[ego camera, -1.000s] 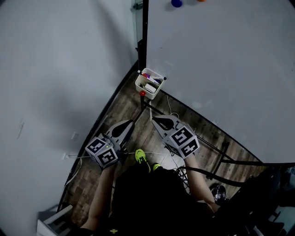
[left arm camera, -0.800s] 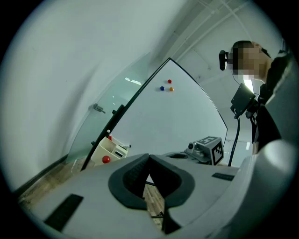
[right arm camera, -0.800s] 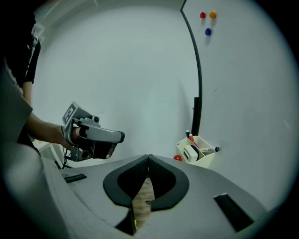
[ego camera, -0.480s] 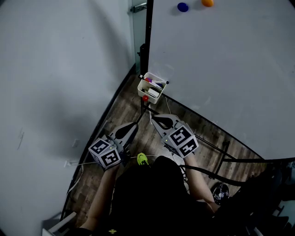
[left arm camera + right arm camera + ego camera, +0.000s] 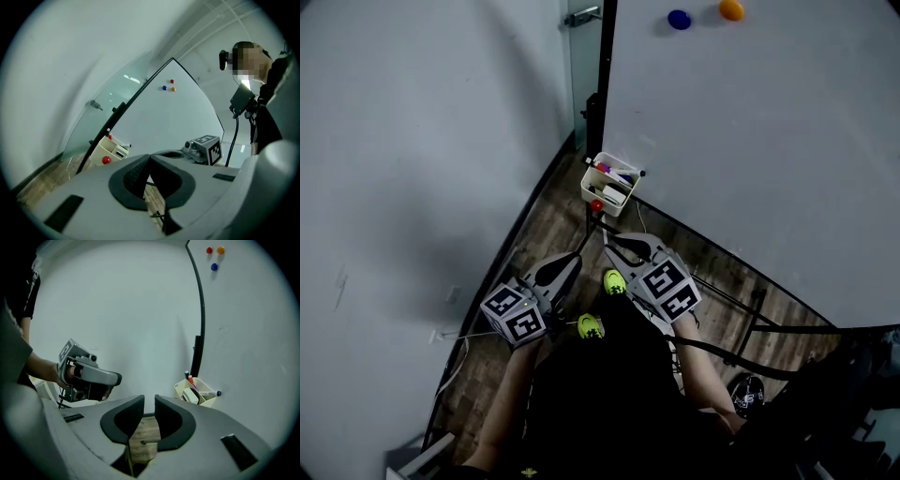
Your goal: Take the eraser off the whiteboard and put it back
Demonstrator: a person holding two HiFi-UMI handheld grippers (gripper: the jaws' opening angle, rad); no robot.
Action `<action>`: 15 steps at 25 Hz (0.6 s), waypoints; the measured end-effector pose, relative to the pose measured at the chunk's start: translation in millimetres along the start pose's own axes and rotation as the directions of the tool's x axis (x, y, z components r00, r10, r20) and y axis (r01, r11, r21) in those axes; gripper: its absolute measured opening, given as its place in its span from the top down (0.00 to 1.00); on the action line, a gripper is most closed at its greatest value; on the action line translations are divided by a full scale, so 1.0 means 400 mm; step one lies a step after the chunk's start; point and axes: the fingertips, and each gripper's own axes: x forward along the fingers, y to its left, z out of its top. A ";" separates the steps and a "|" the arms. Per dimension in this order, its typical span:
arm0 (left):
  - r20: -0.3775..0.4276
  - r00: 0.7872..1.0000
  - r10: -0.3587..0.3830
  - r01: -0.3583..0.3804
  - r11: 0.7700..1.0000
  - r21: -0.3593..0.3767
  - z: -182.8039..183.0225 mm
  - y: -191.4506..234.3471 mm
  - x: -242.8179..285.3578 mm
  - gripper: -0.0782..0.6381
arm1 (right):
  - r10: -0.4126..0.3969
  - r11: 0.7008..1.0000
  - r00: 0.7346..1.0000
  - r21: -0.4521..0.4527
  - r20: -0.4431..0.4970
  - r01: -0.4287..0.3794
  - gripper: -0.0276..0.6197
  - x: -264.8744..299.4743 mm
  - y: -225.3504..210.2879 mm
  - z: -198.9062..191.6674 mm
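The eraser (image 5: pixel 191 395) is a white block lying in a cream basket (image 5: pixel 206 401) with several markers, at the whiteboard's (image 5: pixel 750 141) lower left corner. In the head view the basket (image 5: pixel 623 192) hangs just ahead of both grippers. My right gripper (image 5: pixel 149 401) points toward it from a short way off. Its jaws have just been opening and stand slightly apart with nothing between them. My left gripper (image 5: pixel 149 158) is held level beside it, its jaws meeting at the tips and holding nothing. In the head view my left gripper (image 5: pixel 574 260) and my right gripper (image 5: pixel 612 246) sit side by side over the wooden floor.
Blue (image 5: pixel 680 19) and orange (image 5: pixel 731 9) magnets stick high on the board. A red ball (image 5: pixel 596 203) sits under the basket. The board's black stand (image 5: pixel 741 309) and cables cross the floor to the right. A grey wall (image 5: pixel 422 169) runs along the left.
The right gripper has edged forward toward the basket. A yellow-green shoe has stepped forward beside it. The left gripper has stayed about where it was.
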 end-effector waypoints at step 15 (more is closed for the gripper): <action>0.022 0.997 0.069 -0.068 0.997 -0.047 0.035 0.098 0.025 0.88 | 0.021 1.000 0.997 0.015 -0.080 -0.020 0.70 0.104 -0.111 -0.008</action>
